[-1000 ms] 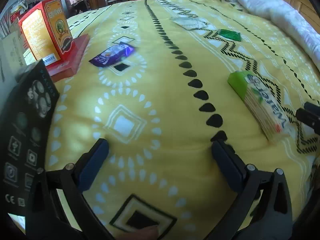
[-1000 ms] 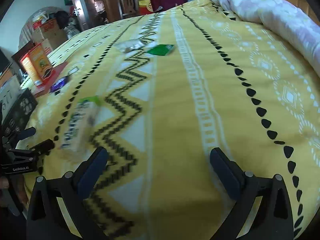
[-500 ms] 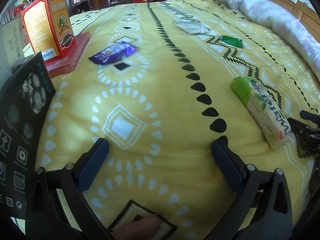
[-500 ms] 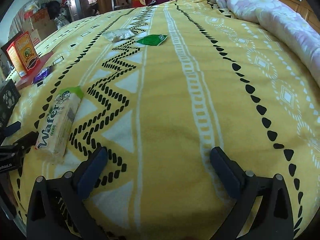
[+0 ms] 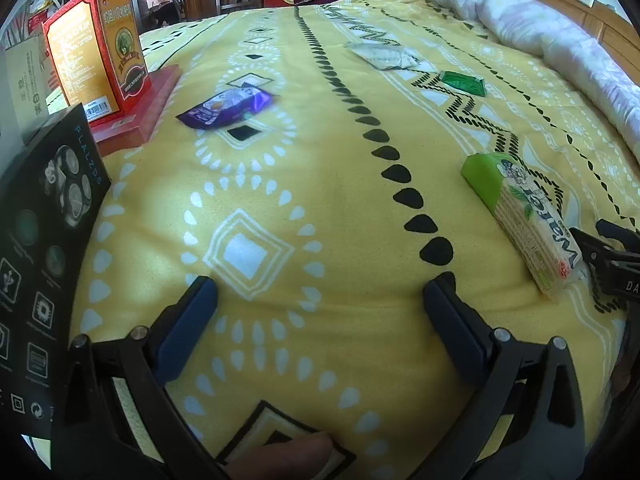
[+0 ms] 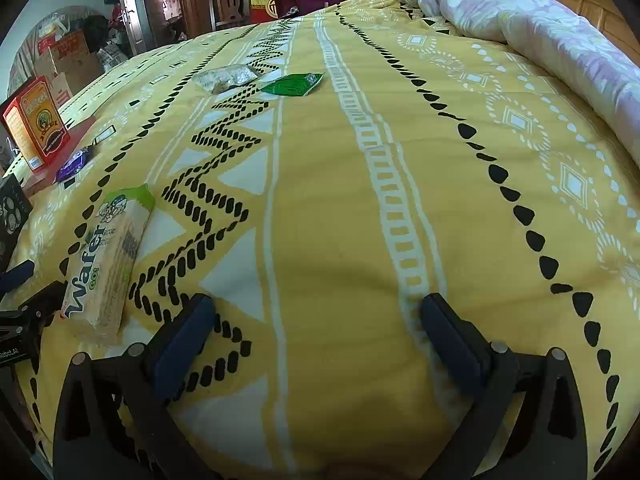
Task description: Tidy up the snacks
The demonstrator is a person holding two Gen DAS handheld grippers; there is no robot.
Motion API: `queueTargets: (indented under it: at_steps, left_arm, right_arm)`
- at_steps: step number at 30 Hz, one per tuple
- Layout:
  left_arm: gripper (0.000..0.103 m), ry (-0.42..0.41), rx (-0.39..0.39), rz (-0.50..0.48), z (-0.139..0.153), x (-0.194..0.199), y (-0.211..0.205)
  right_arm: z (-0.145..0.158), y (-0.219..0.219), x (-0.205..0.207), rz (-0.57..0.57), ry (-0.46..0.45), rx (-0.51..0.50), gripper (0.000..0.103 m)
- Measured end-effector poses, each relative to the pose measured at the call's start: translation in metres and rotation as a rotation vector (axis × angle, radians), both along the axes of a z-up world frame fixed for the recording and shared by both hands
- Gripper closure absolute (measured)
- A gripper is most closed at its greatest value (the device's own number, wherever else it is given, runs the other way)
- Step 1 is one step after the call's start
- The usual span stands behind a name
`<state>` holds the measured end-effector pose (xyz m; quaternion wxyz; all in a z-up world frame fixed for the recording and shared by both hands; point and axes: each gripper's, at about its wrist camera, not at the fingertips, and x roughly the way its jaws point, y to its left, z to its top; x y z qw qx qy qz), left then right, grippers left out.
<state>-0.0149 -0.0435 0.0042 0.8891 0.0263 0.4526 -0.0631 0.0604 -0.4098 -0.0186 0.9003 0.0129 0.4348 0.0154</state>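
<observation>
Snacks lie spread on a yellow patterned bedspread (image 5: 328, 184). A green wafer pack (image 5: 524, 220) lies at the right in the left wrist view and at the left in the right wrist view (image 6: 108, 264). A purple snack packet (image 5: 226, 109) lies far left, also in the right wrist view (image 6: 74, 165). A green sachet (image 6: 293, 85) and a clear packet (image 6: 226, 77) lie further back. My left gripper (image 5: 320, 312) is open and empty low over the bedspread. My right gripper (image 6: 316, 328) is open and empty, just right of the wafer pack.
A red and orange box (image 5: 98, 44) stands on a flat red box (image 5: 140, 106) at the left edge. A black carton (image 5: 40, 248) stands beside my left gripper. A rolled pink quilt (image 6: 540, 28) lies along the right. Furniture and boxes stand beyond the bed.
Both grippers have shifted slightly over the bed and the views have steadied. The wafer pack now sits closer to my right gripper's left finger. Nothing was grasped.
</observation>
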Motion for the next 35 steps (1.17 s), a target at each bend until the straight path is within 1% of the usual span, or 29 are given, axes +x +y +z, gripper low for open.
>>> queueTargets:
  at_steps: [8,30,35]
  left_arm:
    - [0.0,0.0,0.002,0.001,-0.0003,0.0007,-0.0003]
    - [0.0,-0.002,0.002,0.002,-0.0005,0.0008,-0.0006]
    - [0.0,-0.013,0.005,0.003,0.0,0.0006,-0.0003]
  right_arm:
    - [0.0002,-0.0011,-0.0032,-0.022,-0.03,0.015,0.0]
    - [-0.0007,-0.0009,-0.002,-0.021,-0.028,0.016,0.0]
    - [-0.0008,-0.0009,-0.002,-0.021,-0.028,0.015,0.0]
